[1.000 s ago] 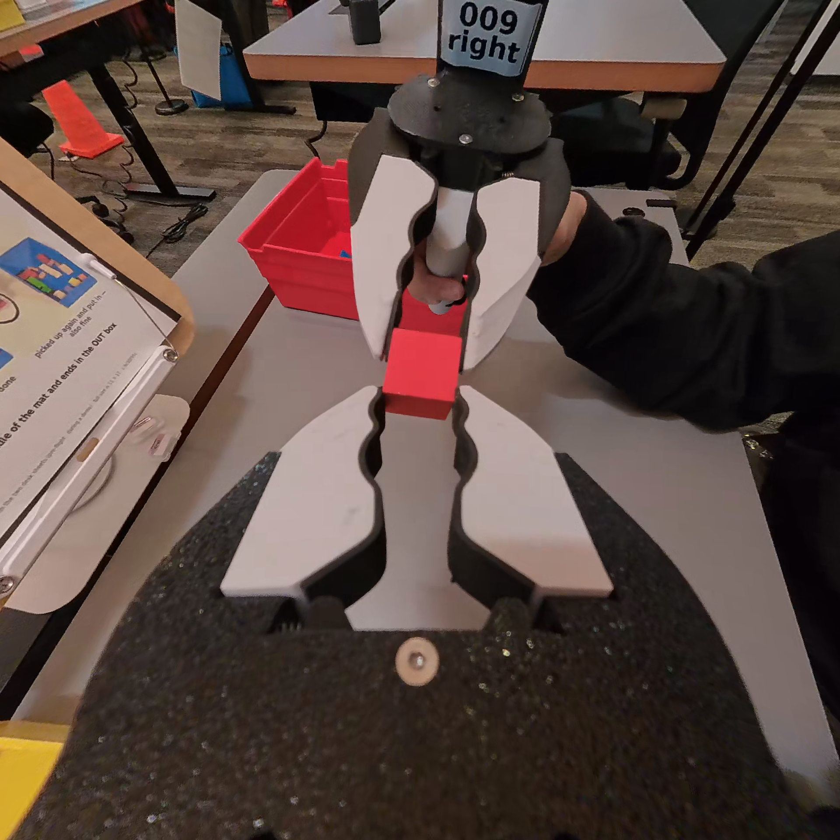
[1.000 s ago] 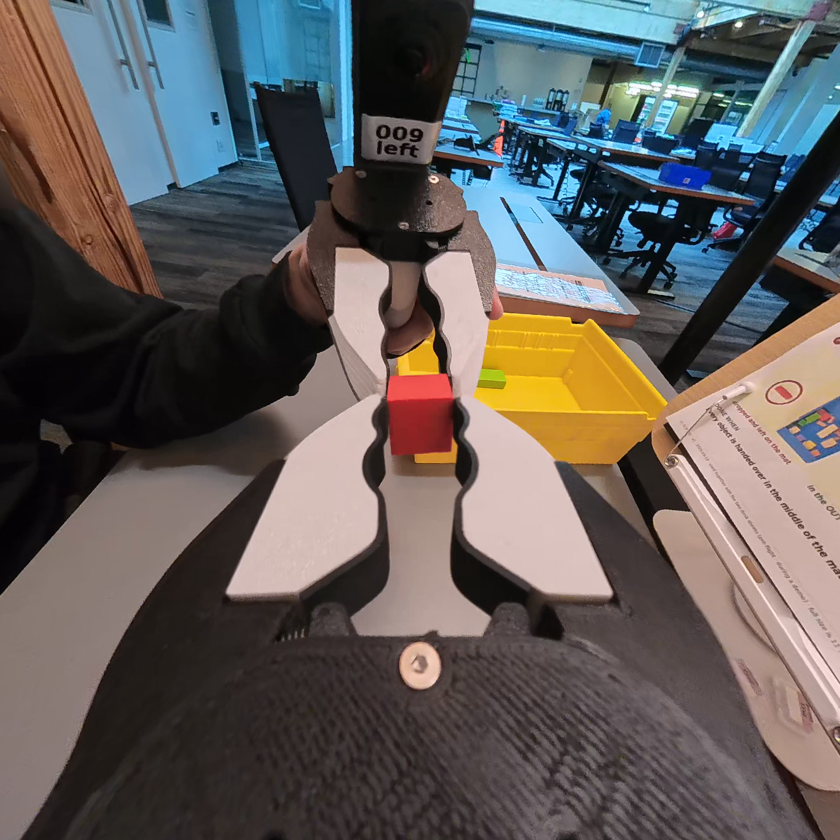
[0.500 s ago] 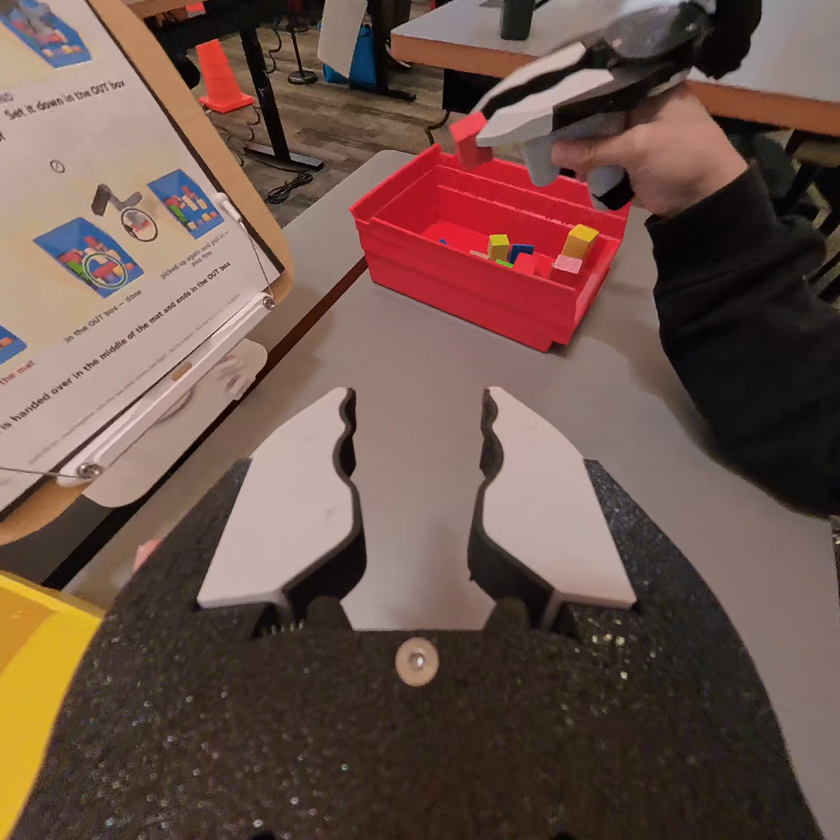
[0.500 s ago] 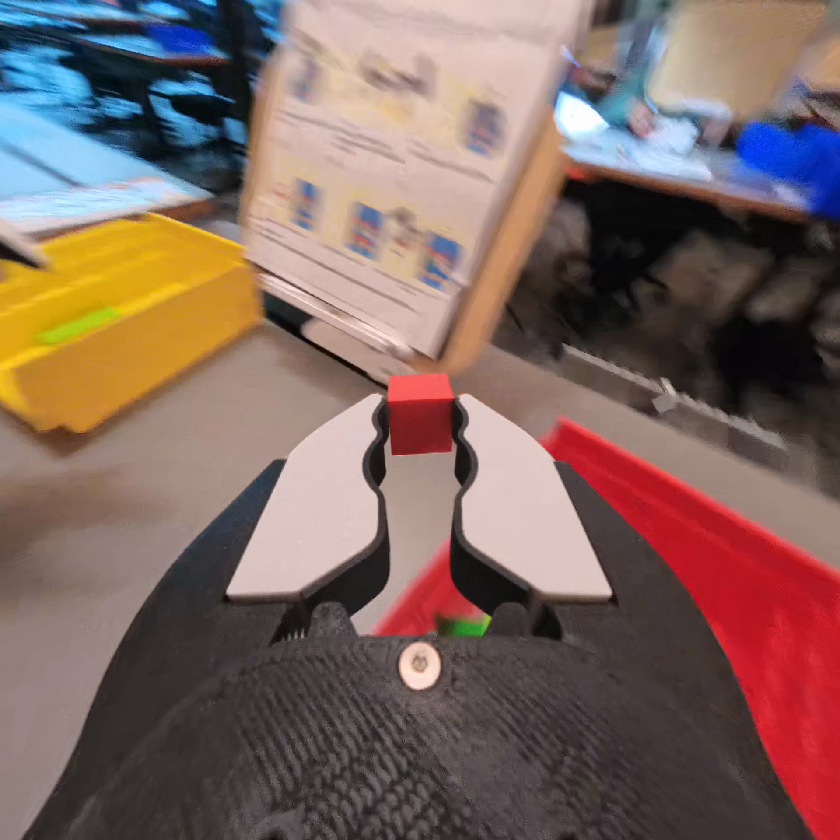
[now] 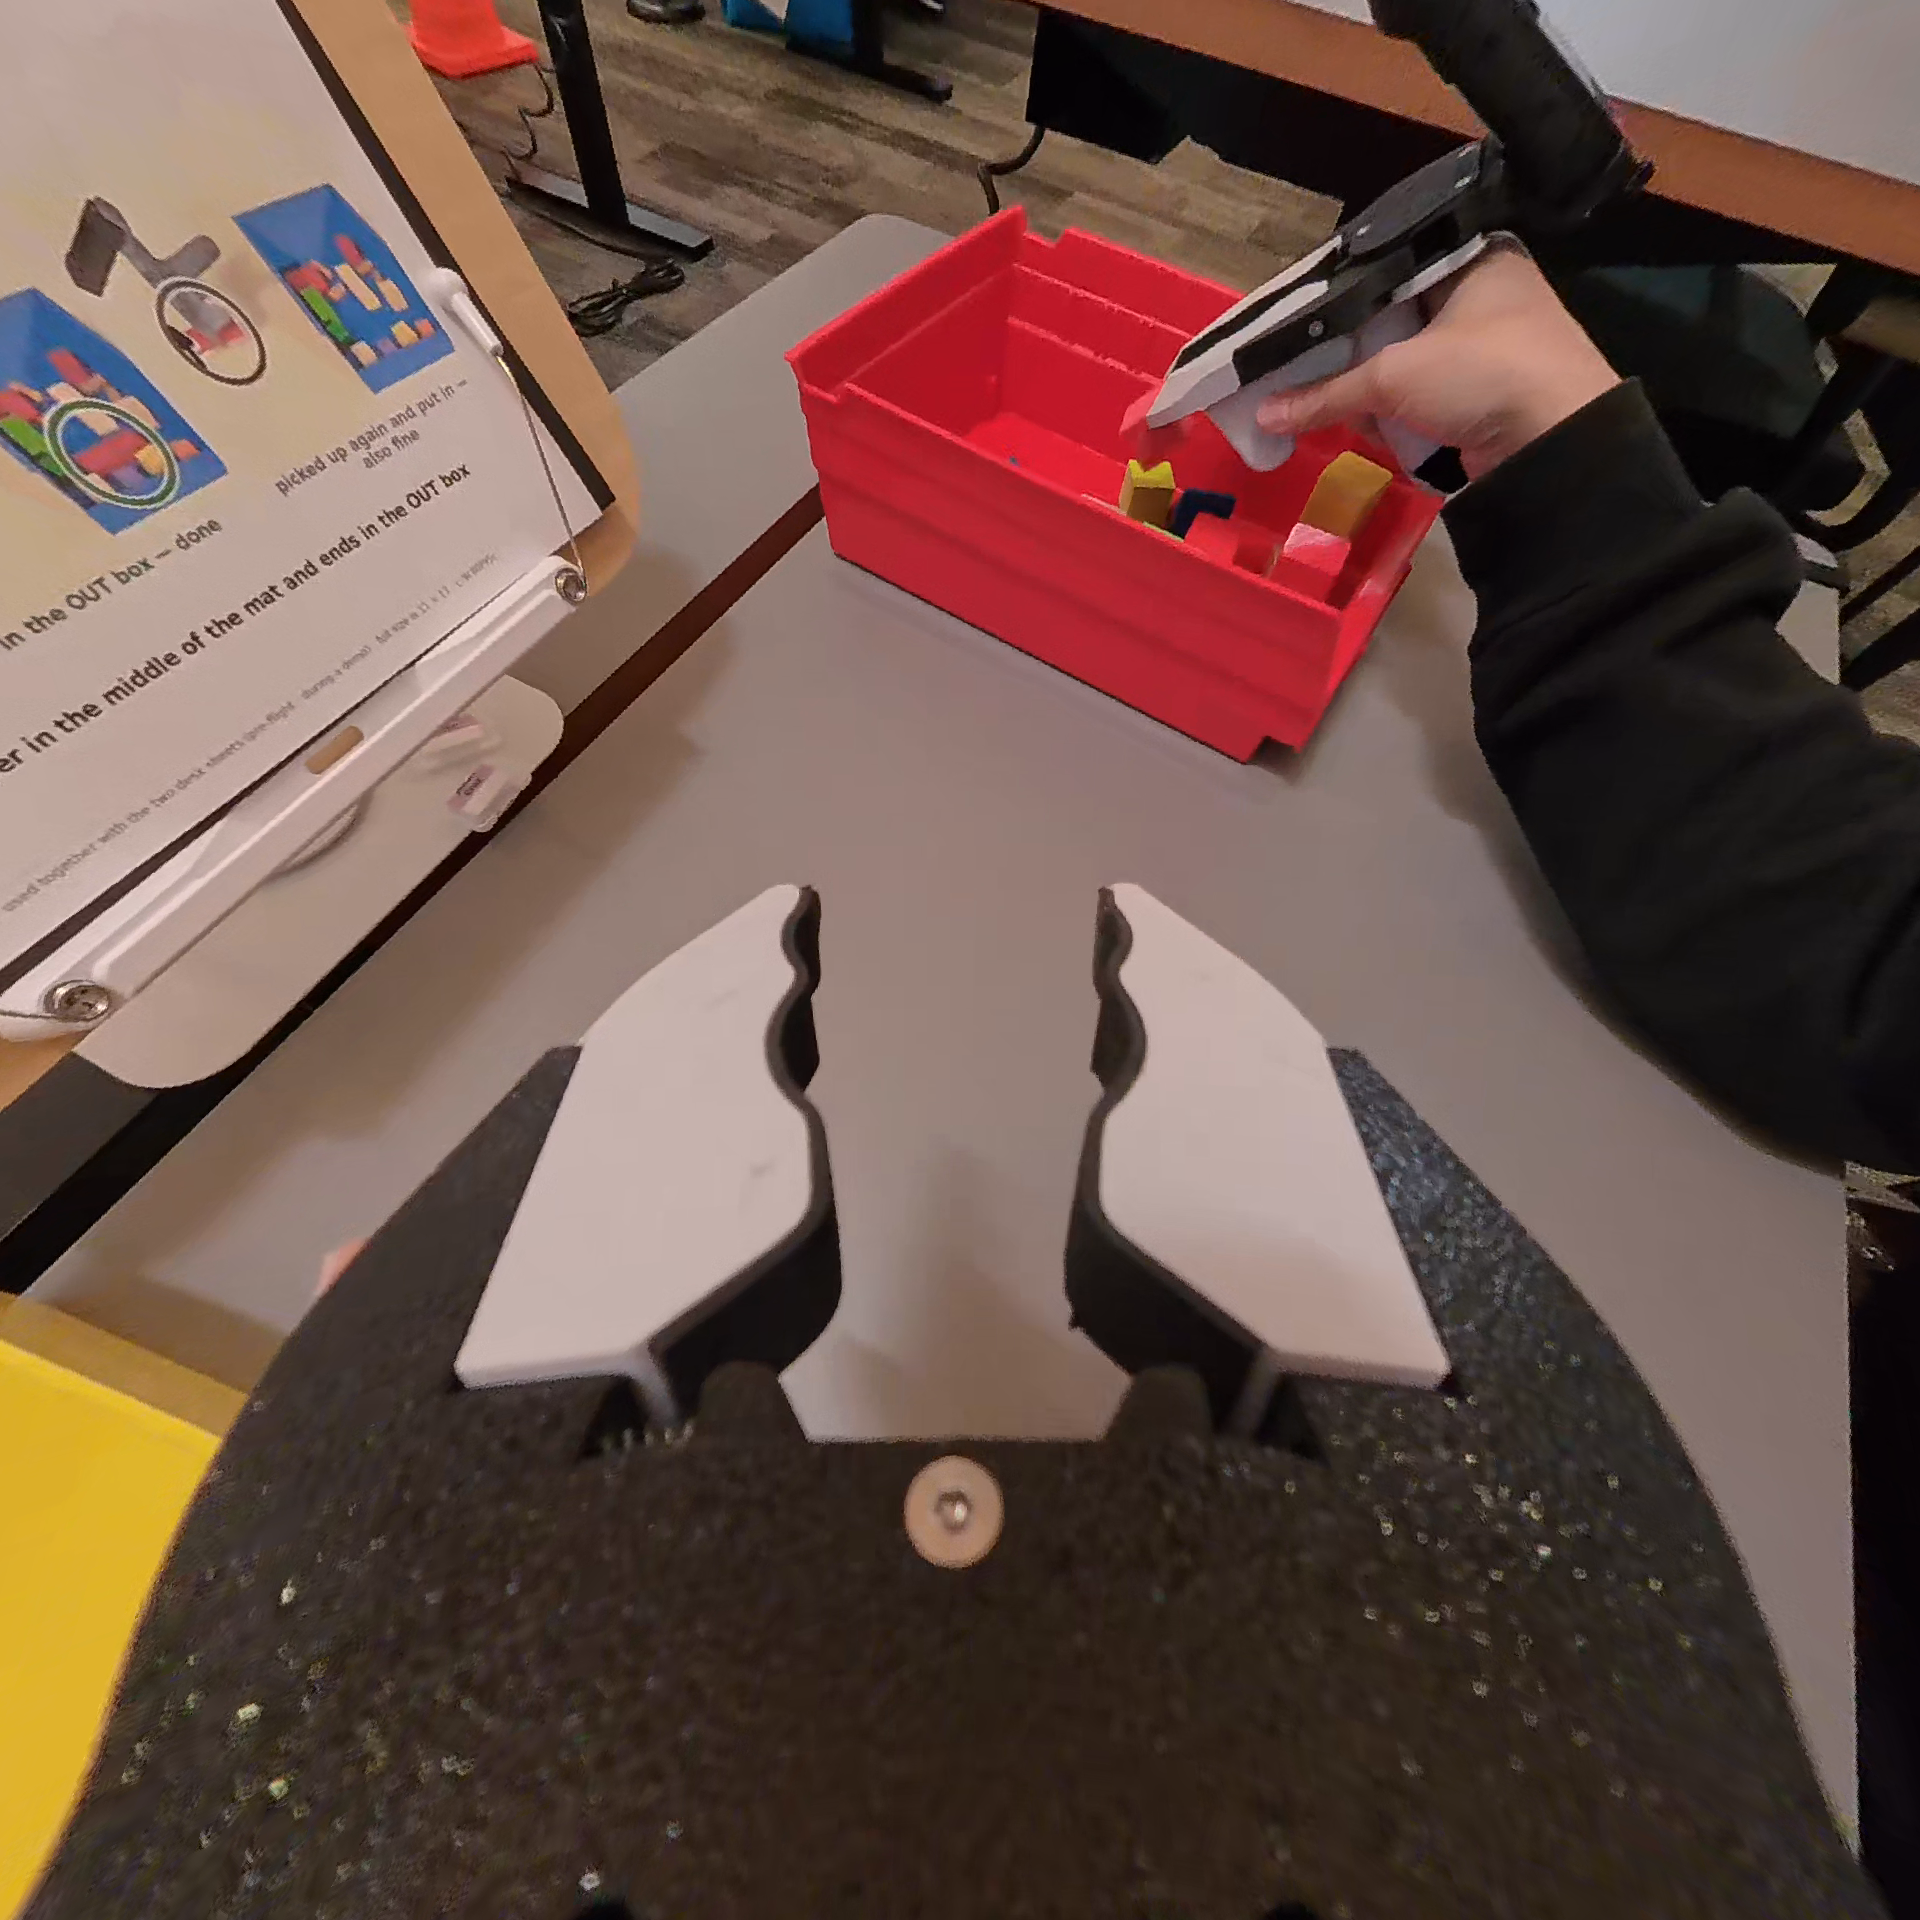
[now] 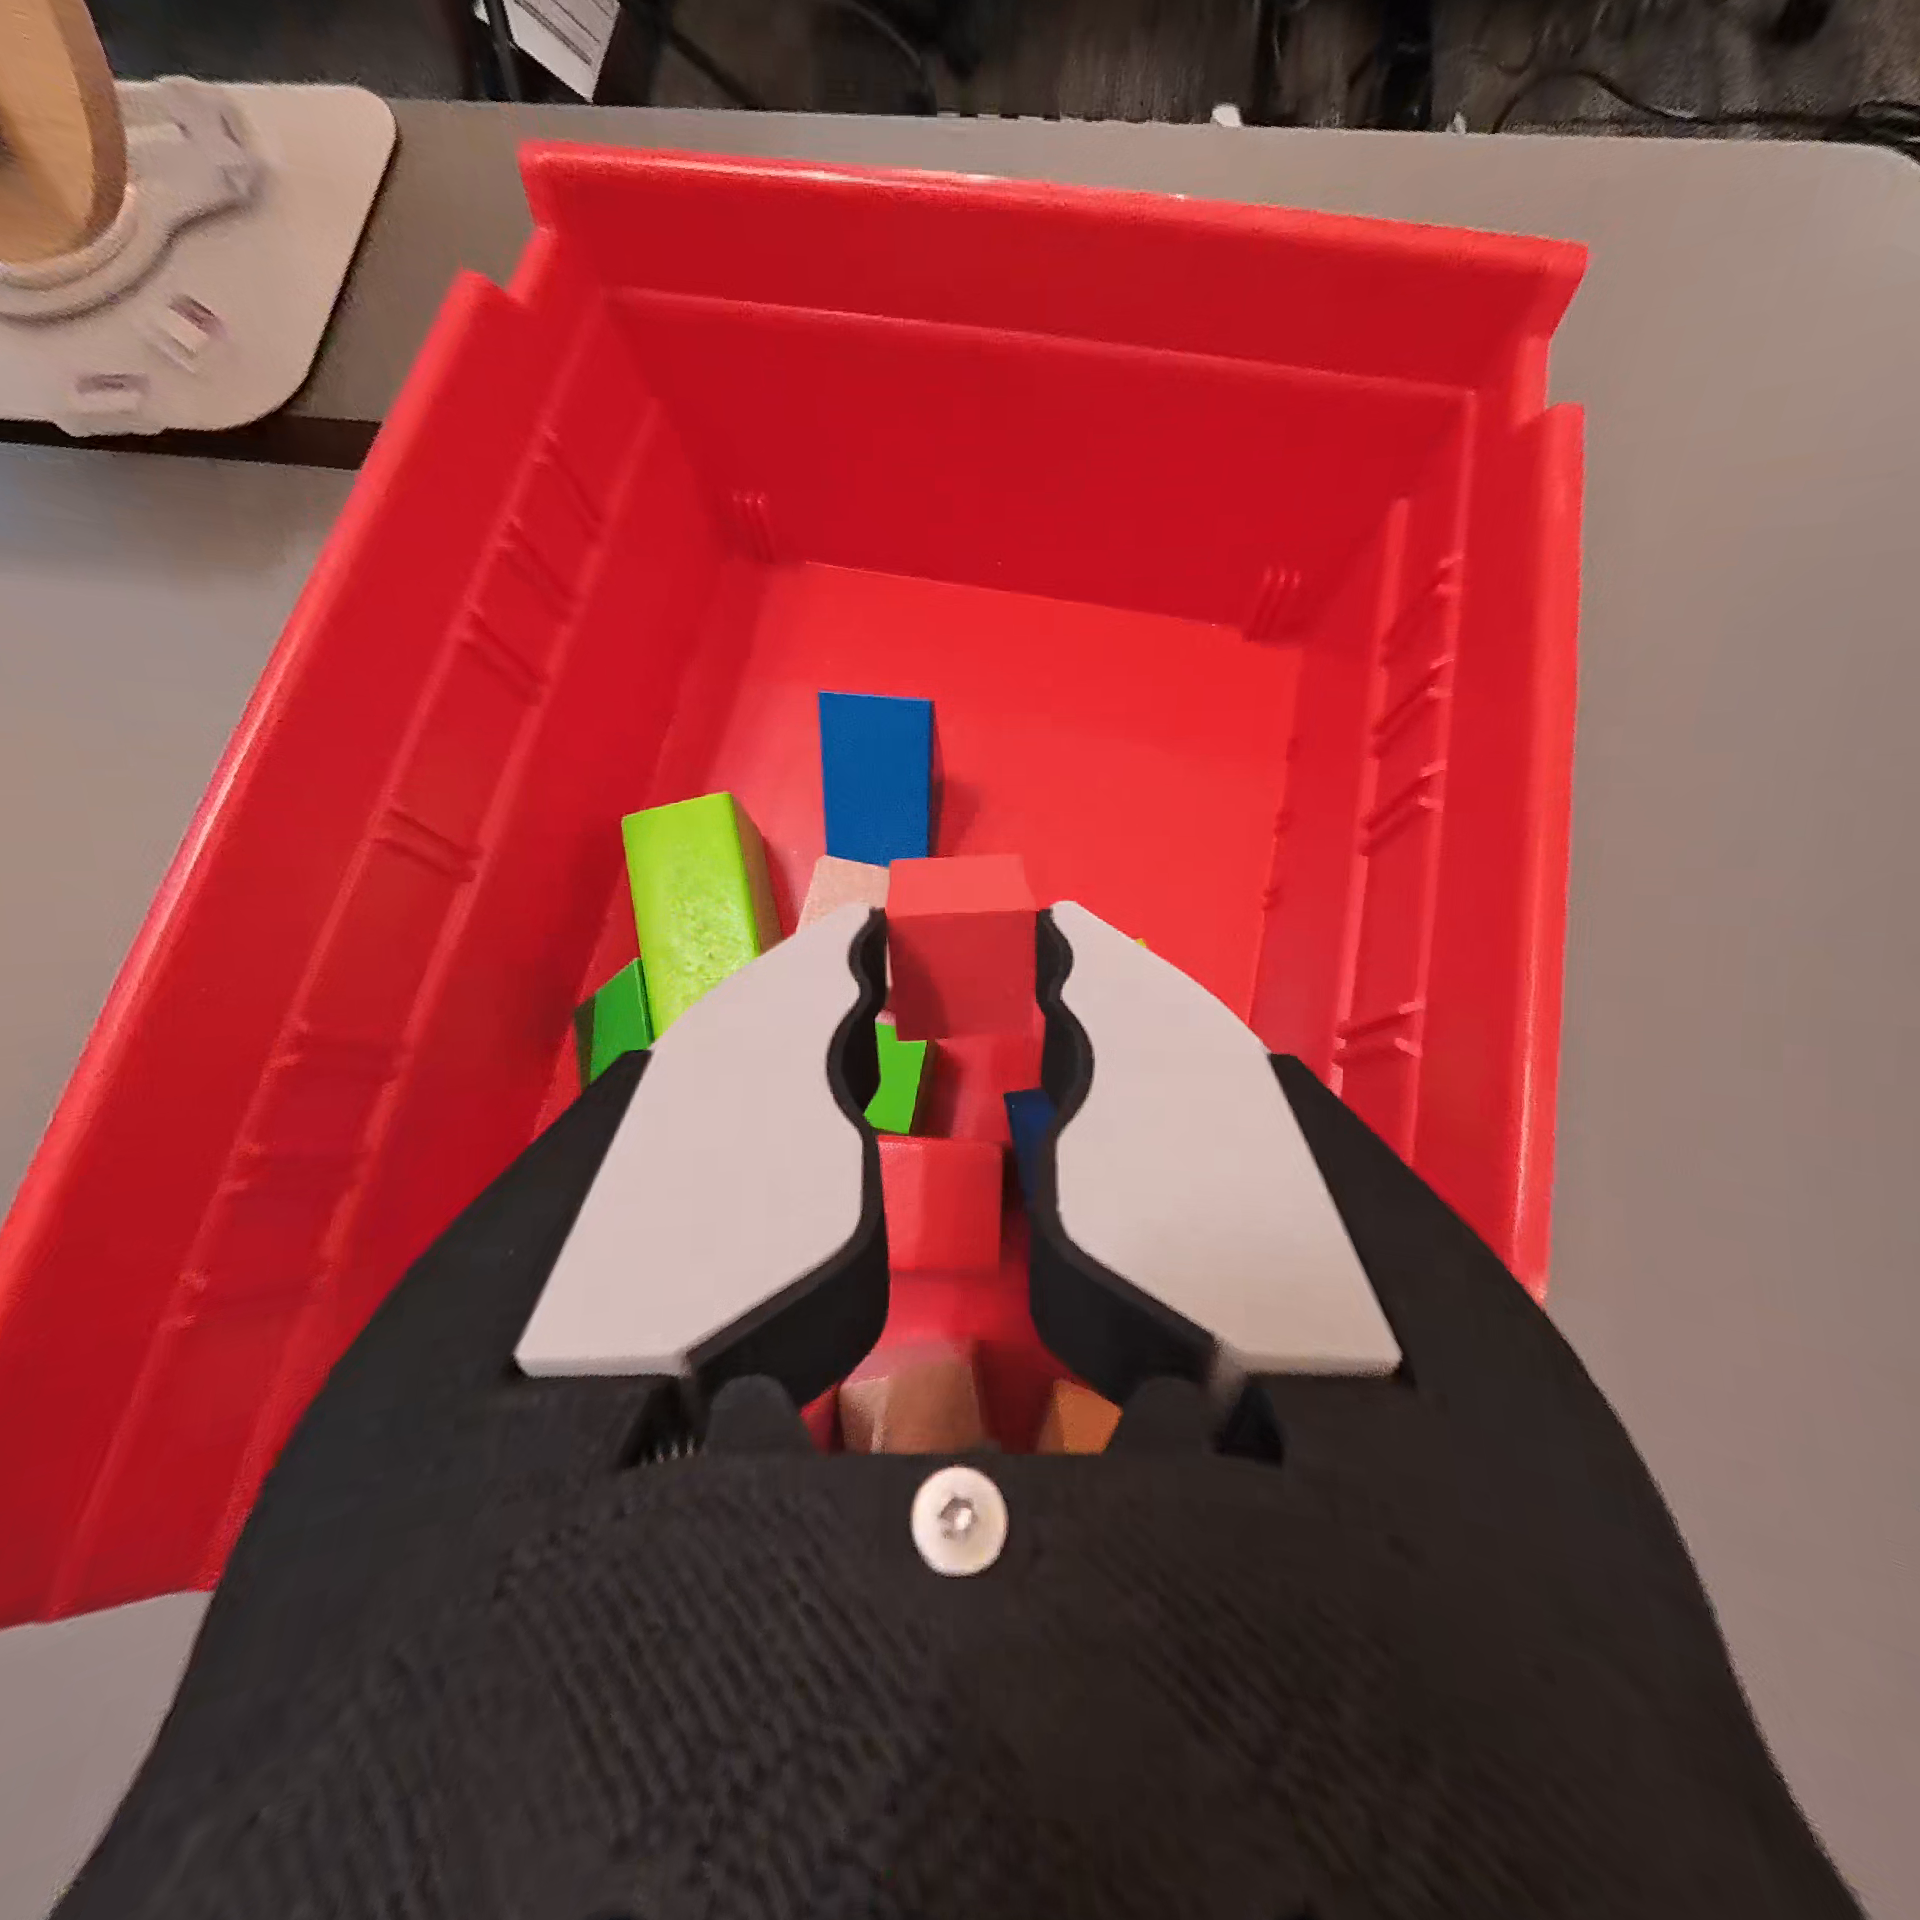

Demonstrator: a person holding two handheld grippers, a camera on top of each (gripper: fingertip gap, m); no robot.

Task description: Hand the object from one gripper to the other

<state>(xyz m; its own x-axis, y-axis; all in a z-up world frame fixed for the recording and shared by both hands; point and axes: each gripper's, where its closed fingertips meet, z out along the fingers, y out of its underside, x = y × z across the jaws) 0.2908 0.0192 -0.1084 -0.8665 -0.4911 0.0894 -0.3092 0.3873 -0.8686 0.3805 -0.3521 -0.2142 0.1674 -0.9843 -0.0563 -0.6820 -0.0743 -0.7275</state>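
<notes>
My right gripper point(image 6: 961, 951) is shut on a red cube point(image 6: 961, 961), both pads pressed on its sides. It holds the cube over the inside of the red bin point(image 6: 997, 312), above several coloured blocks. In the left wrist view the right gripper point(image 5: 1148, 416) hangs tilted down over the red bin point(image 5: 1039, 582), with a hand on its handle; the cube itself is hard to make out there. My left gripper point(image 5: 956, 904) is open and empty, over the bare grey table point(image 5: 935, 790), well short of the bin.
The bin holds a lime green block point(image 6: 691, 894), a blue block point(image 6: 876, 774) and other blocks. An instruction sheet on a stand point(image 5: 208, 499) is at the left. A yellow bin corner point(image 5: 73, 1558) shows at the lower left. A black sleeve point(image 5: 1704, 790) crosses the right side. My hands' fingertips stand some 40 cm from each other.
The left gripper opened and let go of the red cube, then drew back. The right gripper kept the cube, swung away and now holds it over the red bin.
</notes>
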